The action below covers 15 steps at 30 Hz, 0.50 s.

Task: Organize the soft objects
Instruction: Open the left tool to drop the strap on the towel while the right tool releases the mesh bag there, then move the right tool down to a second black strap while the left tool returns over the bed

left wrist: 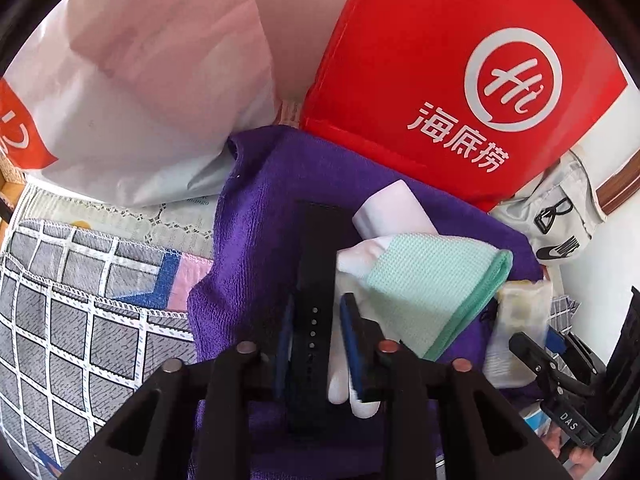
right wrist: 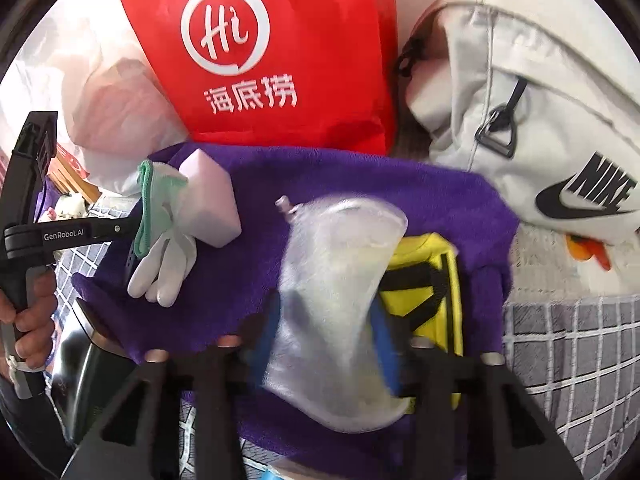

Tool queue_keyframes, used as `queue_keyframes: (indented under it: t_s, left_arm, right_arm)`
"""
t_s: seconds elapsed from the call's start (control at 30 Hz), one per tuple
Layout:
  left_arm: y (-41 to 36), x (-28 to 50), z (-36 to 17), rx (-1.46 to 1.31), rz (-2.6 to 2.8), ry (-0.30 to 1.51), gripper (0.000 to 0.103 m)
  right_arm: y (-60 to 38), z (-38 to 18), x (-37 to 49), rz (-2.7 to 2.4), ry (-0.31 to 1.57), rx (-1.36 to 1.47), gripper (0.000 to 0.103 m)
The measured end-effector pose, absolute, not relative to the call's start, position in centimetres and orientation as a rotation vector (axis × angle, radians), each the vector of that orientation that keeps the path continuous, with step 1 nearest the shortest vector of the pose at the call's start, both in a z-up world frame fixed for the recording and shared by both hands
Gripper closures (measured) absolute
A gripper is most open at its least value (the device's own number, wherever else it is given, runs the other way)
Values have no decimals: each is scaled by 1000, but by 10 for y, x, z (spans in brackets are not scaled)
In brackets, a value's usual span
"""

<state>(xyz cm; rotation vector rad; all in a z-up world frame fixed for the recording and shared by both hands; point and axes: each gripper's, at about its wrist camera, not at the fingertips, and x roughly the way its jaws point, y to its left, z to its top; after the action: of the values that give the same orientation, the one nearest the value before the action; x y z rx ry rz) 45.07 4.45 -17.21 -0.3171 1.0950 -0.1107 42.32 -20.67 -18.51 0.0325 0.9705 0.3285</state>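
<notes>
Purple towel (right wrist: 248, 208) covers the bed; right gripper (right wrist: 320, 344) stands half open around the clear pouch (right wrist: 336, 280), so let it drop flat.

The left gripper (left wrist: 316, 344) is nearly closed around a black strap (left wrist: 316, 280), not squeezing.

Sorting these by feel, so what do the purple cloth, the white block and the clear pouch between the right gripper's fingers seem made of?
Purple cloth: likely microfibre terry, matte, with a fuzzy looped pile. White block: probably foam sponge, matte, with crisp edges and no weave. Clear pouch: soft plastic film, translucent and glossy, with a small spout; its contents cannot be told.
</notes>
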Motion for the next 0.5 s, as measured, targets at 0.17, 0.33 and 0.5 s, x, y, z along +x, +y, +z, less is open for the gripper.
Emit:
queue_keyframes:
  t_s: [0.17,0.33,0.5]
  left_arm:
    - [48,448,-167,-319,-108,1077,56]
    - [47,445,-160,-303,-114,1072,52]
    - [47,436,-140,-270,-102,1039,52]
  right_arm:
    - [-210,-179,420,305,936,12,42]
    - [-216,-173,417,303,927,47,42]
    - [-226,-157,404,244,899,66,42]
